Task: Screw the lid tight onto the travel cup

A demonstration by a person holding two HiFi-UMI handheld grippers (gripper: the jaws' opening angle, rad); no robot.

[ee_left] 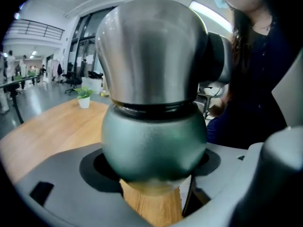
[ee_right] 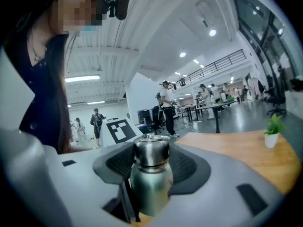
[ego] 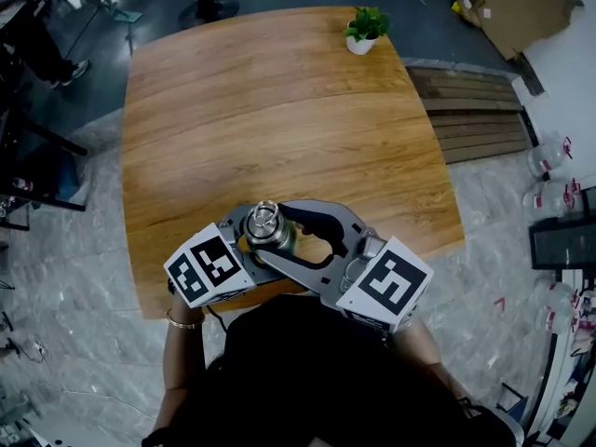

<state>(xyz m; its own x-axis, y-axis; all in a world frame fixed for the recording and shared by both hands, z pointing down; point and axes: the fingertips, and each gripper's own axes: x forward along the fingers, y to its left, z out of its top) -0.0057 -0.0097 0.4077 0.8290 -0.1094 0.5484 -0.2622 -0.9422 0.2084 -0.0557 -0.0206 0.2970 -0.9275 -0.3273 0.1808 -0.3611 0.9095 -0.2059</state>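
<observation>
My left gripper [ee_left: 154, 167] clamps the rounded green metal travel cup [ee_left: 154, 141], right gripper [ee_right: 152, 161] its steel lid [ee_right: 151, 151]; tilted, it could cross-thread.

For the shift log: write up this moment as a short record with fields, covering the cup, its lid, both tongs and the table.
cup: travel cup, upright, near the table's near edge
lid: steel lid, seated on the cup; how tight cannot be told
left tongs: left tongs closed on the cup's green body
right tongs: right tongs closed on the lid, a pad at each side
table: wooden table
other: small potted plant at the far edge
</observation>
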